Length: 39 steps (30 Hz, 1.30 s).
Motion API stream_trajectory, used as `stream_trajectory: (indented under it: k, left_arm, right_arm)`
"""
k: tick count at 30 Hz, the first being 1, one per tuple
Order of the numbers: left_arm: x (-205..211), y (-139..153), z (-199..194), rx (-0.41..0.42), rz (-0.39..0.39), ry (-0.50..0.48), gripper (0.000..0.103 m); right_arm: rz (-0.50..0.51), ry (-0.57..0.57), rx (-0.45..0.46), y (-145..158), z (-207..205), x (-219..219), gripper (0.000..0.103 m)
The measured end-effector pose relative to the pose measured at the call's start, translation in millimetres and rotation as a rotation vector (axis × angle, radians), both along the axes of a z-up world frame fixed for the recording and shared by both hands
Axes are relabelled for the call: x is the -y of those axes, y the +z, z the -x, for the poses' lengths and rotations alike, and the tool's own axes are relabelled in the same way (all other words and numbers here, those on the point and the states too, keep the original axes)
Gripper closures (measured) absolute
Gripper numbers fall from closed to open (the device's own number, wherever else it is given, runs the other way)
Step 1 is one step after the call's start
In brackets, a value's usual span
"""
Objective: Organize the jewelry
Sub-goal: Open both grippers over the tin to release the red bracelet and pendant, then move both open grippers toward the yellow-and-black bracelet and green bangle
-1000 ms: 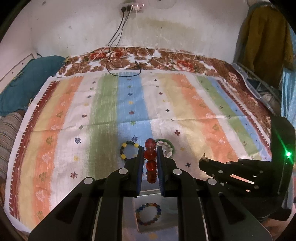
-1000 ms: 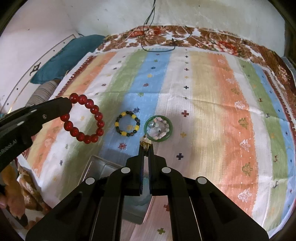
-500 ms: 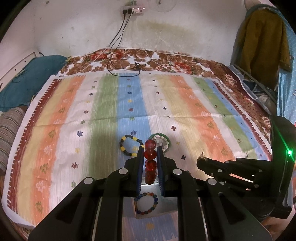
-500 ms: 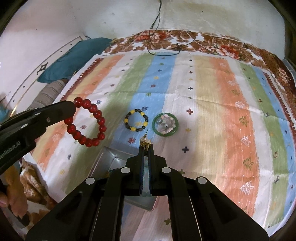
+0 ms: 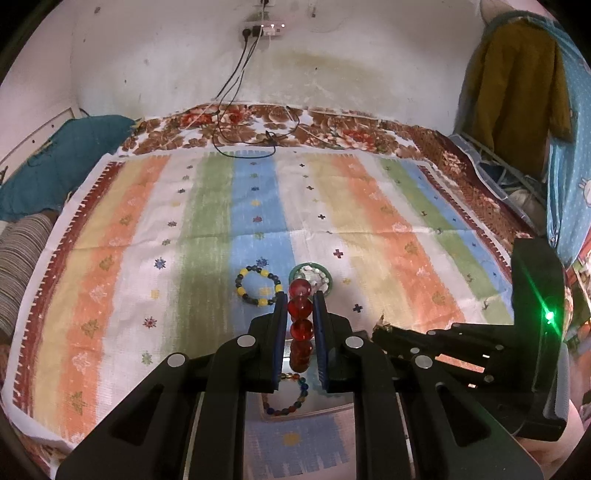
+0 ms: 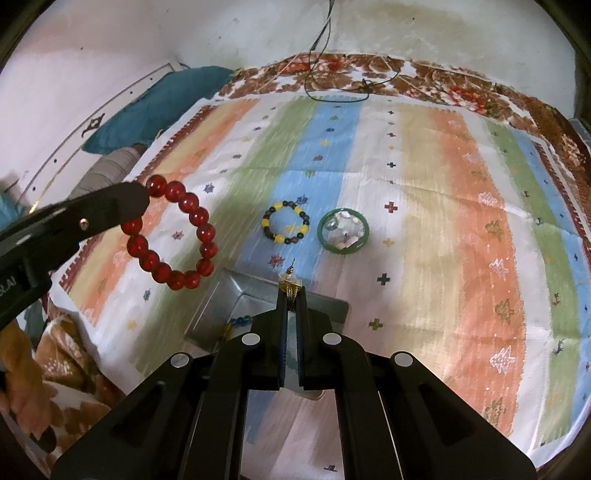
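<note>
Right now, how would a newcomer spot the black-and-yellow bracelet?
Find the striped cloth and follow its blue stripe toward the metal tray. Just beyond the tray lies the black-and-yellow bracelet, left of the green bangle; it alone alternates dark and yellow beads.

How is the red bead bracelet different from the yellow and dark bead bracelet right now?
The red bead bracelet has bigger, single-colour beads and hangs clamped in the left hand-held gripper. The yellow and dark bead bracelet is smaller, two-toned and lies flat on the striped cloth. Both are closed bead loops.

Stained white wall (image 5: 332, 62), power strip (image 5: 264, 27) with black cables (image 5: 236, 74); striped cloth (image 5: 369, 206) over floral bedspread (image 5: 332, 129); mustard garment (image 5: 517, 81) hanging.
</note>
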<state>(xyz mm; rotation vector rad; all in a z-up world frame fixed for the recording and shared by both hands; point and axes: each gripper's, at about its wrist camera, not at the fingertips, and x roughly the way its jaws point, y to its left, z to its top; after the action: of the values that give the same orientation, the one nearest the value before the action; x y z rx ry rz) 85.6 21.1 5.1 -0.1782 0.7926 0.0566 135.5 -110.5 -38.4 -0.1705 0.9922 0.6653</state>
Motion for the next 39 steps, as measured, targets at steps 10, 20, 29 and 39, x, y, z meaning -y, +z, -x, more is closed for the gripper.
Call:
stream_trajectory:
  k: [10,20,29,39]
  left_arm:
    - [-0.2,-3.5,0.2,-0.026,-0.007,0.011,0.089]
    - [-18.7,-4.5,-2.7,-0.035,-0.017,0.092,0.063]
    - [-42.5,-22.5,-32.5,-0.102,-0.007,0.155,0.047]
    - [-64.8,-65.3,-74.9,-0.223,-0.010,0.192,0.044]
  right_arm:
    - [0.022,0.038,-0.027,-3.1,0.6,-5.0,0.093]
    - [0.029,-0.007,-0.016,-3.3,-6.1,1.0,0.053]
    - [0.046,-0.052,-0.031,-9.7,-27.4,3.4,0.044]
    - [0.066,-0.126,-0.070,-23.6,-75.3,5.7,0.043]
